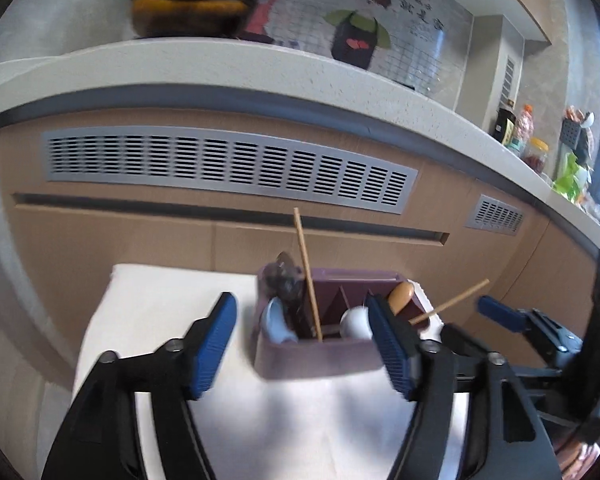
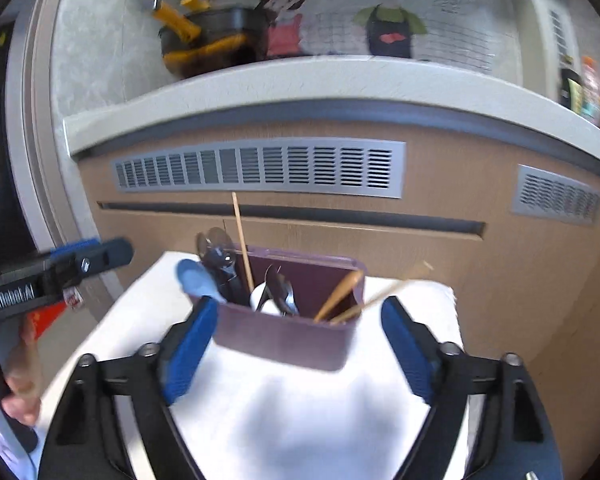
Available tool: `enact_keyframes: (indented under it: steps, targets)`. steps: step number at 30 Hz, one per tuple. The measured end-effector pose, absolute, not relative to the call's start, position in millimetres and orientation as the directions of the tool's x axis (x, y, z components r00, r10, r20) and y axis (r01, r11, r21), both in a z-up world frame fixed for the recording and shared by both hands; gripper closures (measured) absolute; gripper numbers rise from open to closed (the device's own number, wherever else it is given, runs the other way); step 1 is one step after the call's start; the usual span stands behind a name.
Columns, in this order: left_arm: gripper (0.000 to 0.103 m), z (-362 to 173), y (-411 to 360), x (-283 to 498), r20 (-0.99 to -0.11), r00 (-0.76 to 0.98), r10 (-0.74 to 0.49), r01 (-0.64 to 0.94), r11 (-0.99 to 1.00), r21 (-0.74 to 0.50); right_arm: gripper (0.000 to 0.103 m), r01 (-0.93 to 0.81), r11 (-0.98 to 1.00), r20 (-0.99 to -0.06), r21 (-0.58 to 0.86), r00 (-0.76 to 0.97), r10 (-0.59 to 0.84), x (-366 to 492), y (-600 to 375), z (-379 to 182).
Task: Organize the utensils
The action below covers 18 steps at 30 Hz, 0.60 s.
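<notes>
A purple utensil holder [image 1: 312, 356] [image 2: 284, 344] stands on a white cloth [image 1: 284, 420] [image 2: 284, 412]. It holds a light blue spoon [image 1: 274, 322] [image 2: 196, 278], metal spoons [image 2: 280, 288], a white spoon [image 1: 356, 322], a wooden spoon [image 1: 400, 296] [image 2: 340, 290] and chopsticks [image 1: 308, 272] [image 2: 242, 236]. One chopstick [image 1: 450, 302] [image 2: 380, 292] leans out to the right. My left gripper [image 1: 304, 344] is open and empty just before the holder. My right gripper [image 2: 300, 344] is open and empty, its fingers either side of the holder.
A wooden cabinet front [image 1: 180, 232] with grey vents [image 1: 228, 164] [image 2: 260, 170] rises behind the cloth. The white countertop [image 1: 220, 68] above carries a dark pot [image 1: 196, 0] [image 2: 208, 40] and bottles [image 1: 524, 132] at the right.
</notes>
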<state>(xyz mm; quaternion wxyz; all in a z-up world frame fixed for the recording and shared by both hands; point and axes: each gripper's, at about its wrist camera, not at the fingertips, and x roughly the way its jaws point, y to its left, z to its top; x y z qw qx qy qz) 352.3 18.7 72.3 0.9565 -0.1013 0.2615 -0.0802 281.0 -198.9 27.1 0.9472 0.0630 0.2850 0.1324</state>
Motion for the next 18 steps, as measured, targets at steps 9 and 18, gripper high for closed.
enact_keyframes:
  steps: [9,18]
  targets:
    - [0.015,66,-2,232,-0.448,0.887,-0.108,0.067,0.992,-0.106,0.0,-0.105,0.97,-0.535,0.22,0.818,0.21,181,-220,37]
    - [0.005,44,-31,168,-0.444,0.894,-0.055,0.042,0.998,-0.04,0.0,-0.051,0.989,-0.56,0.137,0.82,0.119,128,-213,23]
